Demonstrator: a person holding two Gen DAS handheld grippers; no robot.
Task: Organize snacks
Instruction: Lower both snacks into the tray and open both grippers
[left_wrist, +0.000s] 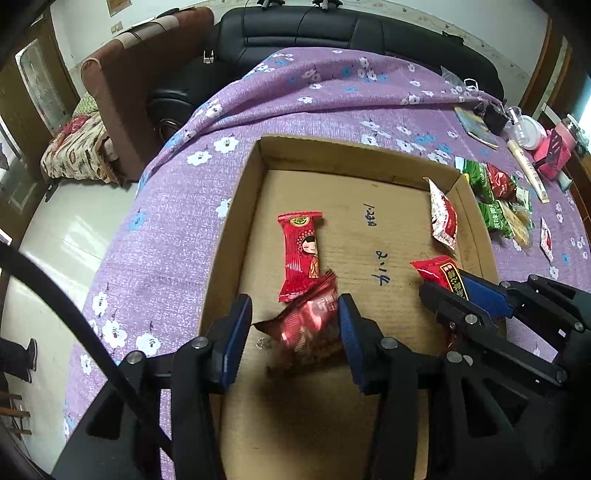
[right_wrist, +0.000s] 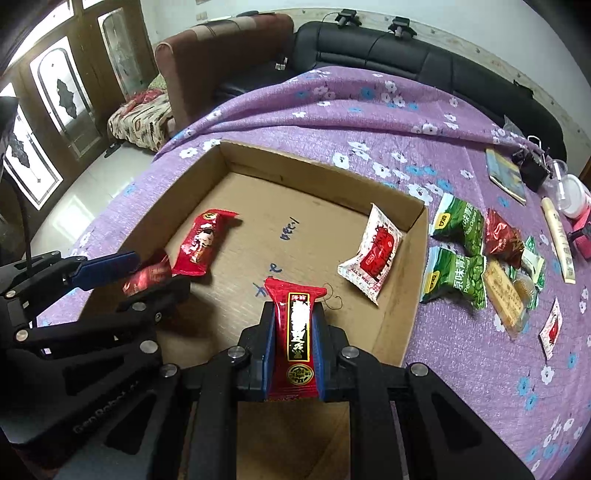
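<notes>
Right wrist view: inside the cardboard box (right_wrist: 413, 218), 2 packets already down; right gripper (right_wrist: 291, 350) clenched on a red snack bar (right_wrist: 299, 332), left gripper (left_wrist: 295, 332) fingers loose around a dark red packet (left_wrist: 310, 325), no grip evident. Beside the box on the counter (right_wrist: 461, 350), about 7 snacks (right_wrist: 458, 221) waiting, so likely under halfway.

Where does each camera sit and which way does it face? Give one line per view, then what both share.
Left wrist: rides the left tongs, angled down into the cardboard box; its fingers flank a dark red packet, right tongs at right.
Right wrist: rides the right tongs, angled down into the box; they clamp a black-labelled red packet, left tongs at left.
Shared: box, cartoon-face packet, purple cloth.
</notes>
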